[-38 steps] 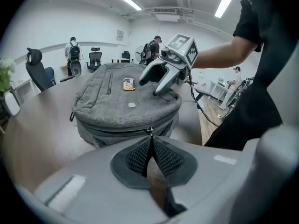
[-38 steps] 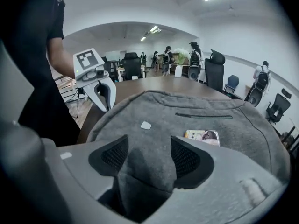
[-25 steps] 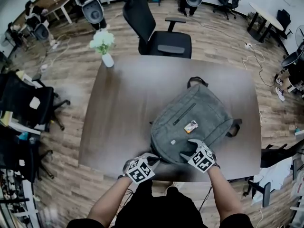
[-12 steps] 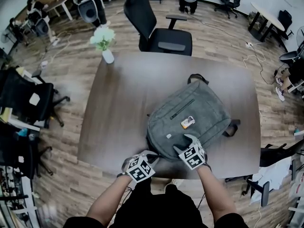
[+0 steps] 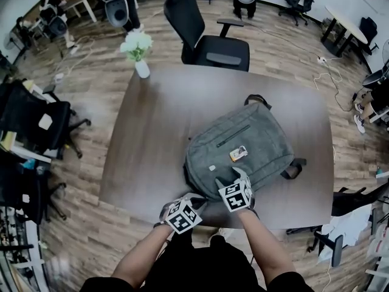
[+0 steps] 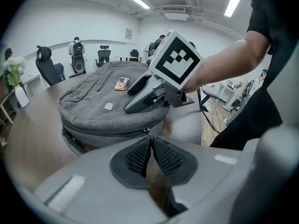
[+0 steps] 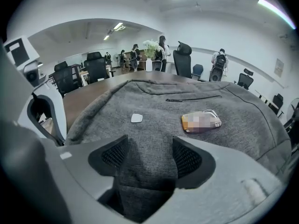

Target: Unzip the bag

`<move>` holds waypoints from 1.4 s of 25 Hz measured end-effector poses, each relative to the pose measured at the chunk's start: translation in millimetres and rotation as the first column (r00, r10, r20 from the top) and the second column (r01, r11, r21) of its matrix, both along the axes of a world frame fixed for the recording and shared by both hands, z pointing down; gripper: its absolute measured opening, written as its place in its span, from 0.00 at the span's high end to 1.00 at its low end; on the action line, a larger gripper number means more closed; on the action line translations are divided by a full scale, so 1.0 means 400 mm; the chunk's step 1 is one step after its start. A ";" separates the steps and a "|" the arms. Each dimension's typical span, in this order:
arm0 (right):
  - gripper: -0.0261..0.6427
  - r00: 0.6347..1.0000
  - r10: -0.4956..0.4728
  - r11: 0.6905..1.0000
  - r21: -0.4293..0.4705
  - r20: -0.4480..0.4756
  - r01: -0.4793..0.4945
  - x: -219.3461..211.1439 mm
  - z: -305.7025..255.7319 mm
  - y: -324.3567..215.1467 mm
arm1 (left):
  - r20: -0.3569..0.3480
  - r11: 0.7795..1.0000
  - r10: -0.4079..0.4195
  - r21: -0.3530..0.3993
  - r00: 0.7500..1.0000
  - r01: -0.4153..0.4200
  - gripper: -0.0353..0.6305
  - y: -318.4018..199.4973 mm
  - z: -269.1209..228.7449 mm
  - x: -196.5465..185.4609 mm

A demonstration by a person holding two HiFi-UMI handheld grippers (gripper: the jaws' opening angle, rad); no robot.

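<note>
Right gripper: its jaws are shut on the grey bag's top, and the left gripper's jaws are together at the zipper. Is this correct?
Not quite. The right gripper view shows the right gripper with its jaws apart, laid over the grey bag's fabric. The left gripper's jaws are indeed together at the zipper.

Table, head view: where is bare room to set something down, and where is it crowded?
The table is bare on its left half, between vase and backpack, and in a strip along the far edge. Crowded: the near edge, where left tool, on the zipper pull, and right tool meet the backpack.
</note>
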State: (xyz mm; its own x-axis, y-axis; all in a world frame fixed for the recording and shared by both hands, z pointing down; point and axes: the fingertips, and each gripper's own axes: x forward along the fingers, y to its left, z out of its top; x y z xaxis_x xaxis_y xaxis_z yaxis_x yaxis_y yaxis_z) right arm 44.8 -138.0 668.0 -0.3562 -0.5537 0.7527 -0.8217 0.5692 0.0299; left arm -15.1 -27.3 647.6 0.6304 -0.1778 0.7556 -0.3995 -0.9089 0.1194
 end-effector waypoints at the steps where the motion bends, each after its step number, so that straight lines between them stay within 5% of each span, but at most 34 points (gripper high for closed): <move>1: 0.52 1.000 0.007 1.000 0.003 0.001 -0.007 -0.002 -0.002 -0.004 | -0.003 1.000 -0.003 0.002 1.000 0.003 0.89 -0.001 0.001 0.003; 9: 0.50 0.996 -0.027 1.000 0.006 0.084 0.026 -0.003 -0.027 -0.003 | -0.005 1.000 -0.009 0.027 1.000 0.009 0.91 -0.005 0.007 0.000; 14: 0.50 0.944 -0.238 0.969 0.128 0.231 0.213 0.037 -0.142 0.019 | 0.023 0.999 0.001 0.052 1.000 -0.002 0.90 -0.007 0.025 0.000; 19: 0.50 0.846 -0.521 0.849 0.167 0.113 0.501 0.138 -0.207 0.099 | 0.023 0.999 -0.004 0.050 1.000 0.003 0.91 -0.005 0.028 -0.001; 21: 0.46 0.796 -0.605 0.790 0.118 -0.009 0.602 0.194 -0.194 0.131 | 0.026 0.999 -0.002 0.053 1.000 0.000 0.91 -0.007 0.027 -0.003; 24: 0.39 0.615 -0.729 0.656 -0.049 -0.301 0.754 0.292 -0.115 0.175 | 0.030 0.999 -0.003 0.051 1.000 0.001 0.91 -0.011 0.026 -0.010; 26: 0.38 0.498 -0.763 0.590 -0.128 -0.412 0.797 0.331 -0.067 0.191 | 0.022 0.999 -0.011 0.046 1.000 0.010 0.91 -0.011 0.025 -0.012; 27: 0.38 0.476 -0.762 0.578 -0.132 -0.438 0.805 0.334 -0.054 0.192 | 0.018 0.999 -0.016 0.044 1.000 0.015 0.91 -0.010 0.024 -0.012; 31: 0.51 0.489 -0.744 0.563 -0.032 -0.455 0.826 0.263 -0.049 0.194 | 0.007 0.999 -0.030 0.042 1.000 0.030 0.91 -0.009 0.022 -0.008; 35: 0.70 0.427 -0.765 0.507 -0.042 -0.483 0.861 0.224 -0.015 0.222 | 0.000 0.998 -0.045 0.039 0.999 0.045 0.91 -0.010 0.021 -0.009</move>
